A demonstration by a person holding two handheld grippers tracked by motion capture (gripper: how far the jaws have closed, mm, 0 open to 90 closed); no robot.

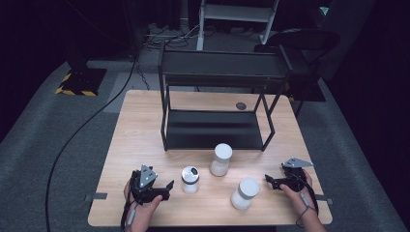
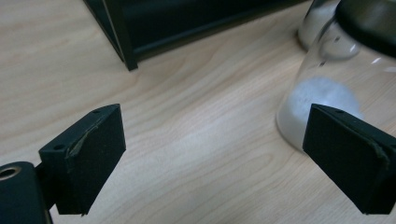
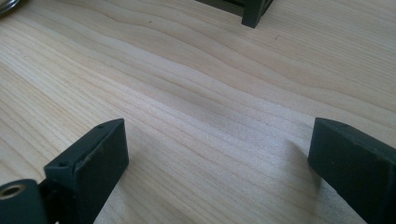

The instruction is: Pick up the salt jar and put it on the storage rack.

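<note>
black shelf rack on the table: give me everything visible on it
The black rack looks like metal: thin legs carrying two flat shelves, top and bottom, both bare. It stands upright toward the back of the wooden table. Three white jars stand in front, apart from it. One leg foot appears in the left gripper view.

Both grippers agape (fingers apart)

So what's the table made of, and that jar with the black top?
The table looks like pale wood or a wood-look laminate, matte, with wavy grain lines. The jar seems to be clear glass or plastic: you see white powder through it, and it catches small shiny highlights.
</note>
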